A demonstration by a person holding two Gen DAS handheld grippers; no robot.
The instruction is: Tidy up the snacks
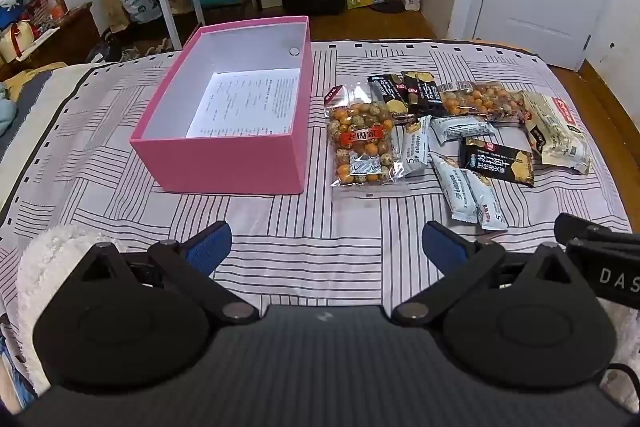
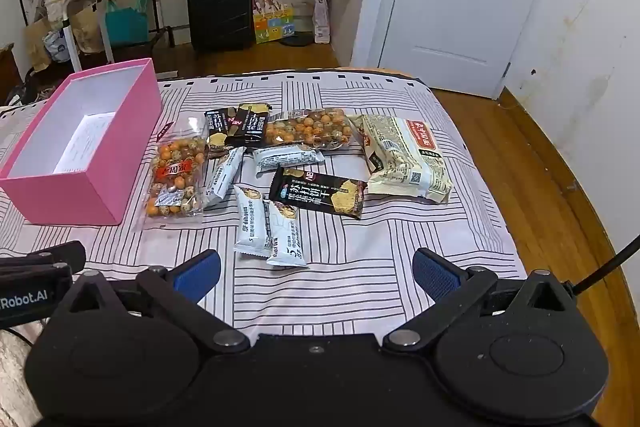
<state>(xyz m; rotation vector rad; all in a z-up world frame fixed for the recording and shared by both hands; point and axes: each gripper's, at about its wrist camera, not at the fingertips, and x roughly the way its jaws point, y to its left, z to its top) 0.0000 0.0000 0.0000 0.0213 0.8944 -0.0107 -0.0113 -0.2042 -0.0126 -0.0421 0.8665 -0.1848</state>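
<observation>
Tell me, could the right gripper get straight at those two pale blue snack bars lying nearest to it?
Probably yes. The right gripper is wide open and empty, angled down at the bed, and the two pale blue bars lie just ahead on the striped sheet, with nothing on top of them or in between.

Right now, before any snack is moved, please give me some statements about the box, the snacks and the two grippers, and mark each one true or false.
1. The pink box already holds snack packets. False: only a printed sheet of paper lies inside it.
2. Both grippers are open and hold nothing. True: the left gripper and the right gripper stand wide over bare bedsheet.
3. The snacks lie to the left of the box. False: they lie to its right.
4. Two clear bags of coated nuts are on the bed. True: one bag is beside the box, another bag farther off.
5. The box has its lid on. False: it is open on top.
</observation>
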